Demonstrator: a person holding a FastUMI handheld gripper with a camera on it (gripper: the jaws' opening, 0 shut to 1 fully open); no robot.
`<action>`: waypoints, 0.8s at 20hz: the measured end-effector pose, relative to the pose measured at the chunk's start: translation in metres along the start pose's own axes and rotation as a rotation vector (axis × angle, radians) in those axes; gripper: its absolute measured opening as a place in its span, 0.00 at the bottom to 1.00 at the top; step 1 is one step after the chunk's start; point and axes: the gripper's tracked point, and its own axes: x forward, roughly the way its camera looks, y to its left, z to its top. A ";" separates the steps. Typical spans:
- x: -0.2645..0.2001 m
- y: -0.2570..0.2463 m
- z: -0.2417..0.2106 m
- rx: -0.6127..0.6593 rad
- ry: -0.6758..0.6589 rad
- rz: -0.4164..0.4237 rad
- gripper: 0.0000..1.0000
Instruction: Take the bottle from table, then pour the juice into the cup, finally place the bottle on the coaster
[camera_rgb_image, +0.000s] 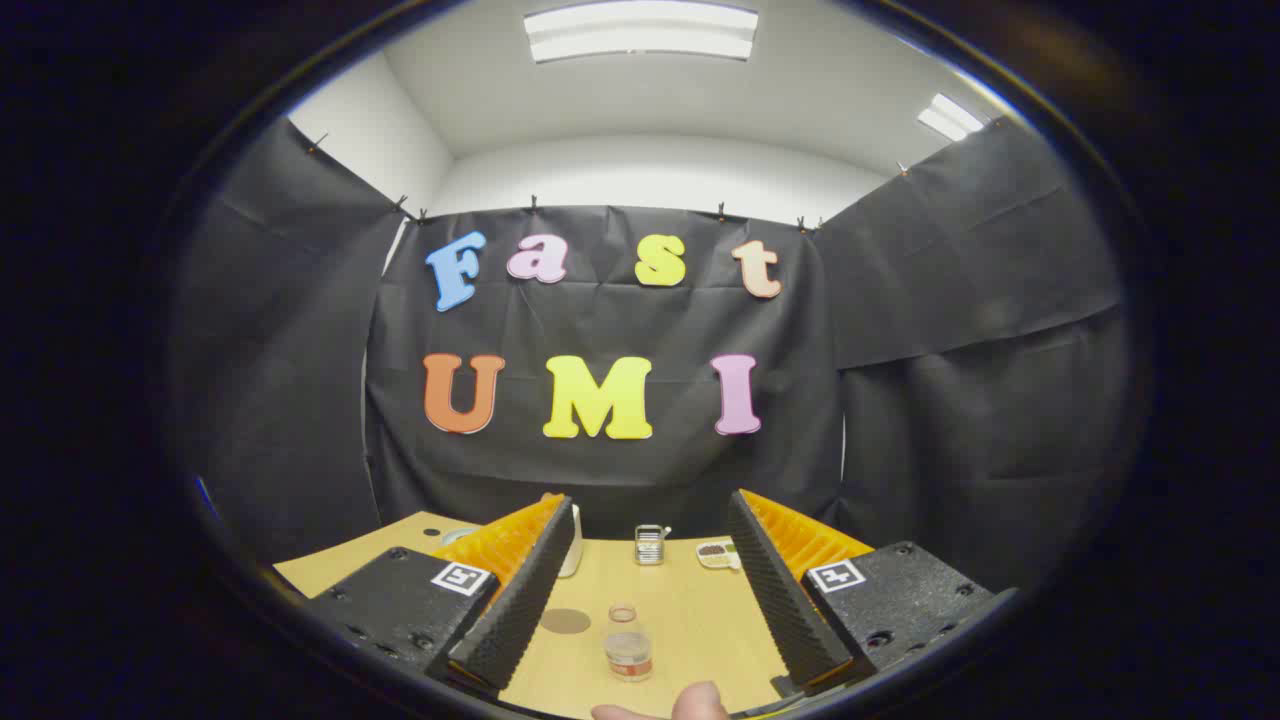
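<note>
Standing upright on the wooden table (690, 610), the small clear bottle (629, 642) holds a band of reddish juice and sits between the two fingers of the gripper (650, 590), which are spread wide and hold nothing. Neither finger touches the bottle; bare table shows on both sides of it. Just left of the bottle and a little beyond it lies a flat round brown coaster (565, 621), close to the left finger. Well beyond the bottle, at the far table edge, stands a small metal rack-like item (650, 545), too small to identify. Right of that rack is a shallow dish (718, 553) with dark contents, partly covered by the right finger. A white container (572, 540) far left of the bottle is mostly hidden behind the left finger, so its shape is unclear. A fingertip of a hand (690, 705) pokes in just nearer than the bottle, cut off below.
</note>
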 end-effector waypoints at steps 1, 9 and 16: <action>0.000 0.000 0.000 0.003 0.002 0.000 0.99; 0.003 -0.004 0.000 0.010 0.002 -0.016 1.00; 0.005 -0.001 0.001 0.005 0.001 -0.020 1.00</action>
